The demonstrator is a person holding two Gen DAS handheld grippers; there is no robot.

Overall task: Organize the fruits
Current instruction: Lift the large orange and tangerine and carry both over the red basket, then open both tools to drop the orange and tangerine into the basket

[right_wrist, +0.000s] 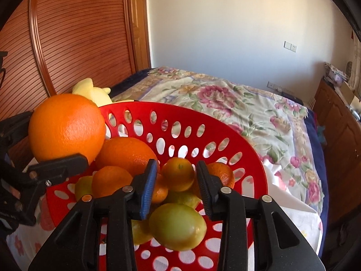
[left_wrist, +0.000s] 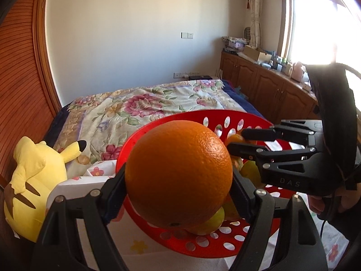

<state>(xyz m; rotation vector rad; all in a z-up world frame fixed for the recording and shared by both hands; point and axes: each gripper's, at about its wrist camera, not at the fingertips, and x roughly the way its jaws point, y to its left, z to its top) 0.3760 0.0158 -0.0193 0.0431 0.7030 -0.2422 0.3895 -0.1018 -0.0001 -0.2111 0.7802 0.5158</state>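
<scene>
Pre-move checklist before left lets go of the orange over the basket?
1. Left gripper grip on large orange: pads on both sides, ok.
2. Orange over red basket: at its left rim rather than the middle, cannot tell.
3. Landing spot: fruit pile fills the basket's middle, roll-off likely, not ok.
4. Right gripper: open, empty, astride a small orange in the pile, close to the drop path, not ok.
5. Basket stability on the bedding: cannot tell.

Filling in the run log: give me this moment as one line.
left tongs: shut on large orange | right tongs: open, over fruit pile | red basket: holds oranges, lemons | on bed
</scene>
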